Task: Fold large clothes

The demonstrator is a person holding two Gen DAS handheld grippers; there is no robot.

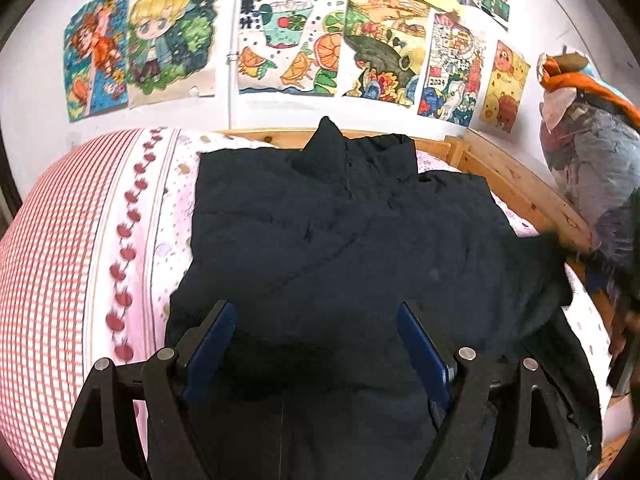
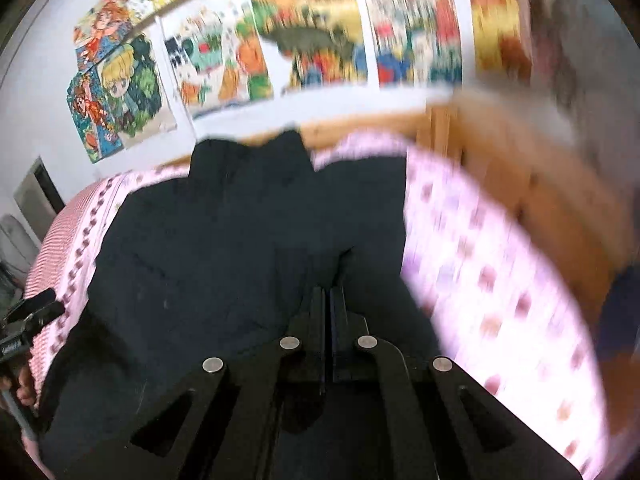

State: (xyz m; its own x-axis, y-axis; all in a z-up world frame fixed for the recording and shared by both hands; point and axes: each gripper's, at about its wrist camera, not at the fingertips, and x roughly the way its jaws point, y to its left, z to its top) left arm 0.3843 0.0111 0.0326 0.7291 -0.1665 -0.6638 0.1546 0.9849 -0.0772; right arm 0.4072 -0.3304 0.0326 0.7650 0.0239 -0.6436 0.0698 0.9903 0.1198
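Desk: Left wrist view first. Where is the garment?

Field: Dark garment [image 1: 340,240] lies spread on the bed sheet [image 1: 176,200], straight ahead of and beneath the left gripper [image 1: 316,316]. Its jaws stand wide apart, nothing between the pads. The long axis runs away from the claw, collar at the far end by the wooden bed frame [image 1: 512,176].

Desk: Right wrist view?

Field: Blurred. The right gripper [image 2: 328,296] is closed, fingers together over a raised fold of the garment [image 2: 200,260]; whether cloth is pinched I cannot tell. The sheet [image 2: 480,260] shows bare to its right.

Desk: Which is nearer the fold?

Field: Right one, I judge.

Desk: Counts?

Field: One garment, two grippers, one bed.
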